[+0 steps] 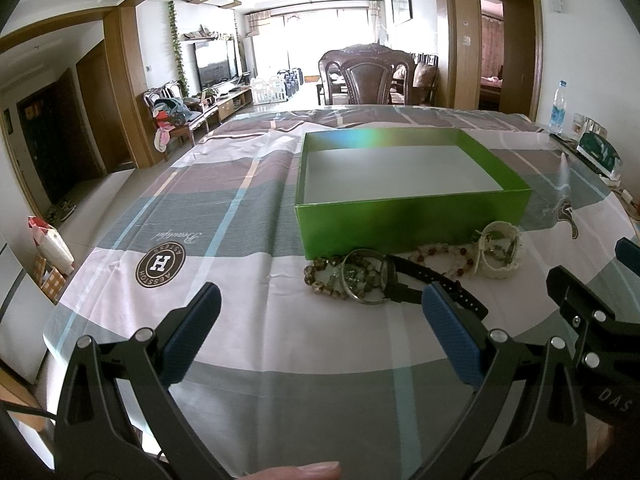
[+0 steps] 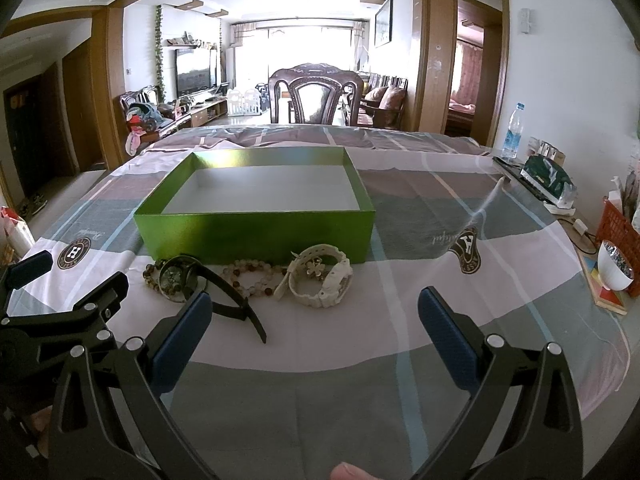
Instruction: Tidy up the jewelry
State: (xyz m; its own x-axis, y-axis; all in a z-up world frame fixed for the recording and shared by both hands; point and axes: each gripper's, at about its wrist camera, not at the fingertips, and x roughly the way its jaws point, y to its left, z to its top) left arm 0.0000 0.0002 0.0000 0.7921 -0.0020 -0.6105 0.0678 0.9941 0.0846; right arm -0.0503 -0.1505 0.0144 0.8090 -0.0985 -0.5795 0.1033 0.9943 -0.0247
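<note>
Left wrist view: the left gripper (image 1: 320, 320) hangs above the plaid tablecloth (image 1: 248, 208), its blue-padded fingers (image 1: 192, 332) spread wide with nothing between them. Ahead stands a green box (image 1: 412, 216), lidless, its white floor bare. Against the box's near wall lies the jewelry — a dark bead bracelet (image 1: 320, 280), a silver bangle (image 1: 368, 276) overlapping it, a black watch (image 1: 432, 284) whose strap runs behind the right fingertip, a pale bead bracelet (image 1: 444, 256) and a white watch (image 1: 500, 256). Part of the right gripper (image 1: 592, 300) enters at the right edge (its jaw state is not shown here). A thumb tip (image 1: 308, 472) shows at the bottom.

Right wrist view: the right gripper (image 2: 316, 316) is likewise spread and empty, above the cloth just short of the jewelry. This view alone shows a flower charm (image 2: 314, 266) inside the white watch's loop, the black strap's free end, a white bowl (image 2: 614, 264) and an orange crate (image 2: 616, 232) at the table's right edge. The water bottle (image 2: 513, 132) appears in both views.
</note>
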